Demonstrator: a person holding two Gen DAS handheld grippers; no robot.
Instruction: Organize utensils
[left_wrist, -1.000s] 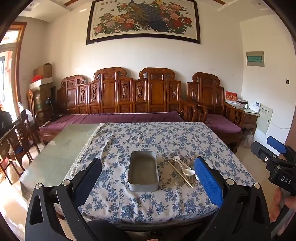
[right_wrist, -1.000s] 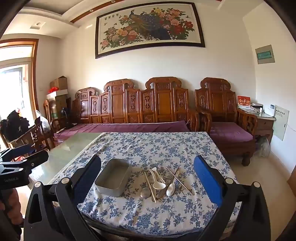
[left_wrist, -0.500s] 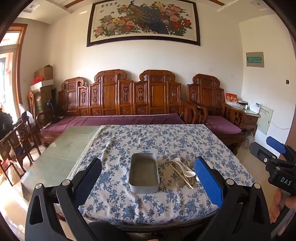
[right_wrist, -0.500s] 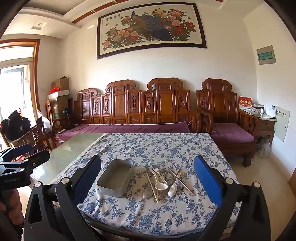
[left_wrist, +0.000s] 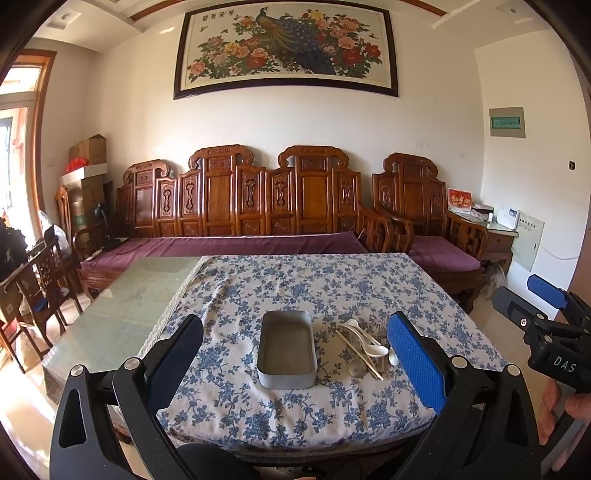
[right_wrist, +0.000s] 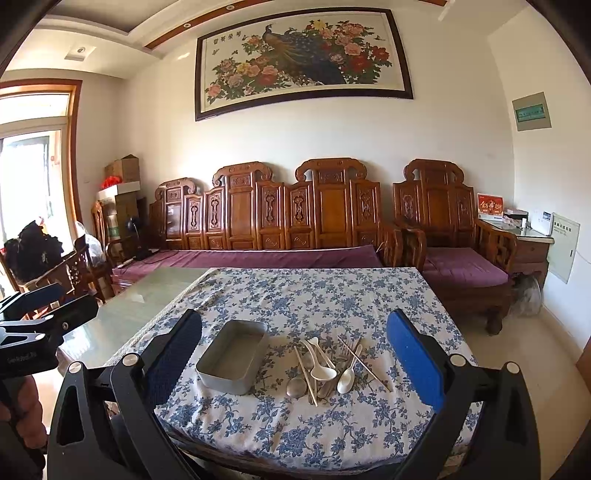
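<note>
Left side of the scene: bare glass table top (left_wrist: 122, 302), uncovered by the floral tablecloth (left_wrist: 295, 288), which spreads over the remainder to the right edge.

Left gripper (left_wrist: 295, 354): held off the near edge of the table, above it, jaws spread wide, nothing between them. In its own view the two fingers frame the tin and most of the utensils.

One metal tin (left_wrist: 287, 349), rectangular, open-topped, nothing visible inside. It sits on the cloth near the near edge, roughly mid-width of the table.

Immediately right of the tin, apart from it: one heap of utensils (right_wrist: 325, 367). Counted from the right wrist view: two white spoons (right_wrist: 319, 363), overlapping; one metal spoon (right_wrist: 296, 386), bowl toward the near edge; two pale chopsticks (right_wrist: 306, 371), well separated, one at the left of the heap and one crossing its right side; at least one metal fork (right_wrist: 349, 350) beneath them. Further metal pieces lie under the heap; their number cannot be determined.

Right gripper (right_wrist: 293, 354): likewise off the near edge, jaws spread wide, holding nothing. The heap lies between its fingers in its own view, the tin toward its left finger.

Far background: one carved wooden bench (left_wrist: 236, 206), one matching armchair (left_wrist: 417, 206), one framed peacock painting (left_wrist: 286, 48).
</note>
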